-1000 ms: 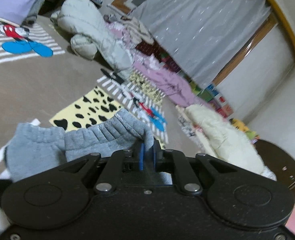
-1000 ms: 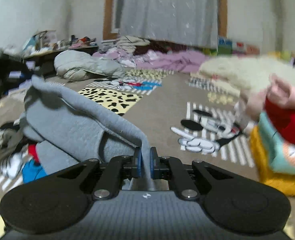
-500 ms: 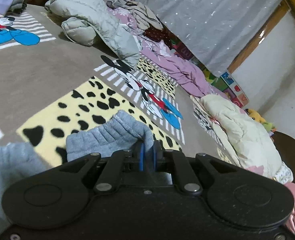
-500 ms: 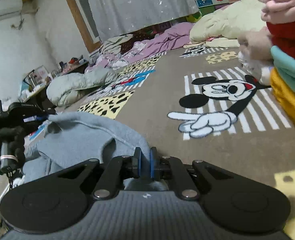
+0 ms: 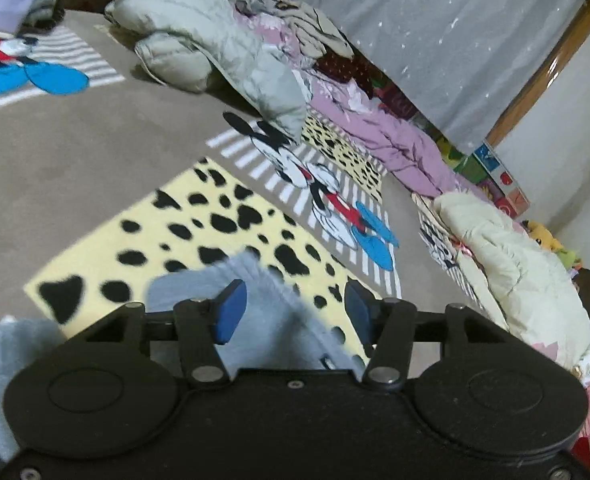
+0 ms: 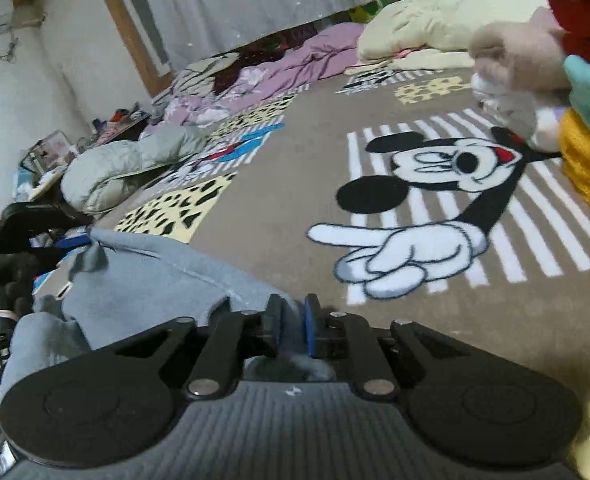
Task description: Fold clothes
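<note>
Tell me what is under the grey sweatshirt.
The grey sweatshirt lies on the cartoon-print rug, its ribbed edge over a yellow patch with black spots. In the right wrist view it spreads over brown rug. Whatever lies beneath its middle is covered.

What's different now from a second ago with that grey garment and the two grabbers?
Both grabbers carried the grey garment down onto the patterned carpet. The left gripper was pinching its ribbed edge; its fingers have just been opening and now stand clear of the cloth between them. The right gripper has just been opening too, with grey fabric in its narrow gap. The clothes piles around the carpet look unchanged.
</note>
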The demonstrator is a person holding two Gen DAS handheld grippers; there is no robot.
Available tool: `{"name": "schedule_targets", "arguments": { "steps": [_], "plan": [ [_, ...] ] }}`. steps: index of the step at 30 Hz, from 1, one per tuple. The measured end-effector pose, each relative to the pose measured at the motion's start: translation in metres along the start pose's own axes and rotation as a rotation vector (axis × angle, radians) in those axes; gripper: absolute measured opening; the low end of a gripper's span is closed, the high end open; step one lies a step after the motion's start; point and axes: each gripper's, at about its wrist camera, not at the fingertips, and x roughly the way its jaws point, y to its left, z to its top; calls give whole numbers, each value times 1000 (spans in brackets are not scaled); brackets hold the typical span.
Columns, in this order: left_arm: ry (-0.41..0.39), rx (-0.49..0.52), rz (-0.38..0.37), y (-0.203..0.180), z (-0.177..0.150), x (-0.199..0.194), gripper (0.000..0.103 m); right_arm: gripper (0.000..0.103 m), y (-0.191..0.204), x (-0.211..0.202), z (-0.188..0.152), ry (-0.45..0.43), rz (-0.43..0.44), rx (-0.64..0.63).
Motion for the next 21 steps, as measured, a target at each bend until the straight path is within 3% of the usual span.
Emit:
{"name": "schedule_targets", "arguments": {
  "steps": [1, 3, 8, 15, 20, 21],
  "plan": [
    [-5, -2, -3, 2, 2, -8, 53, 34, -2, -1, -1, -6, 5, 8],
    [-16, -2, -4, 8, 5, -27, 56, 40, -5, -5, -1, -24, 13, 29],
    [-59, -38, 21, 41, 4, -90, 61, 43, -15, -23, 1, -81, 51, 111],
    [-82, -215, 53, 112, -38, -168, 66, 46, -19, -67, -18, -137, 120, 258],
    [-64, -313, 98, 152, -61, -181, 66, 50, -3, -95, -43, -112, 170, 356],
    [-65, -339, 78, 158, -60, -180, 66, 50, 4, -101, -51, -96, 175, 354]
  ]
}}
